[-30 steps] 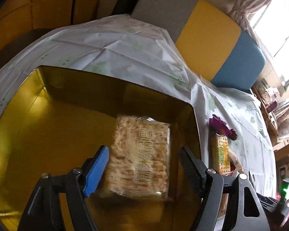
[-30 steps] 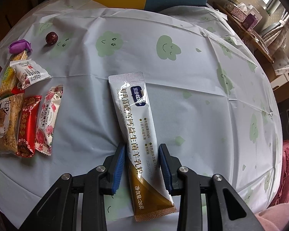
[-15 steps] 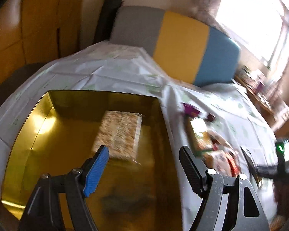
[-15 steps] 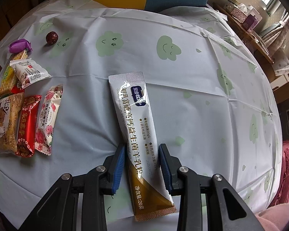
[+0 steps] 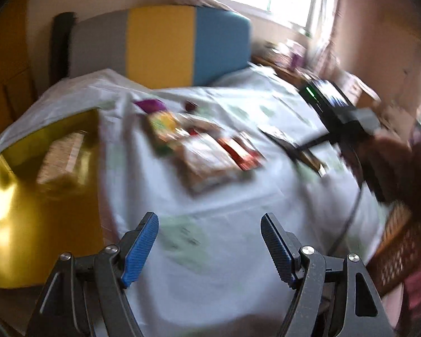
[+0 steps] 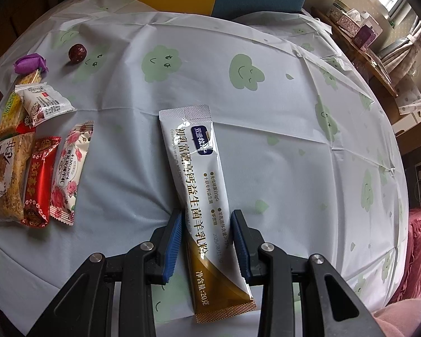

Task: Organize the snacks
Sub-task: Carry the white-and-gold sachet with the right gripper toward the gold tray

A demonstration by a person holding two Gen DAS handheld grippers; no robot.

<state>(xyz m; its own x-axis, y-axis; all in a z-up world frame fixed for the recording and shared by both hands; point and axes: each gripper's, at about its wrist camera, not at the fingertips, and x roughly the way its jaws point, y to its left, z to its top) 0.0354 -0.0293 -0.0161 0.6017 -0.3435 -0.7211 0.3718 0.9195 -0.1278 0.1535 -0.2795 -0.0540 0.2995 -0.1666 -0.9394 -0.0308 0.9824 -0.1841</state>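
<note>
The right gripper (image 6: pixel 206 226), black with blue ribbed pads, points steeply down at the table, its jaws drawn in on either side of a long white-and-gold powder sachet (image 6: pixel 200 179) that lies flat on the pale tablecloth with green smiley clouds (image 6: pixel 294 146); the pads sit right at the sachet's edges, but whether they actually press it I cannot tell. To its left lies a row of wrapped snacks: a rose-printed packet (image 6: pixel 68 172), a red foil packet (image 6: pixel 39 181) and a brown crisp-rice bar (image 6: pixel 5 177), with a small white packet (image 6: pixel 43 106), a purple wrapper (image 6: pixel 31 64) and a dark red sweet (image 6: pixel 77 52) beyond. The left gripper (image 5: pixel 209 245) hangs over bare cloth with jaws wide apart and empty. At its left sits a shiny gold tin (image 5: pixel 28 224), a clear-wrapped cracker pack (image 5: pixel 61 154) inside
</note>
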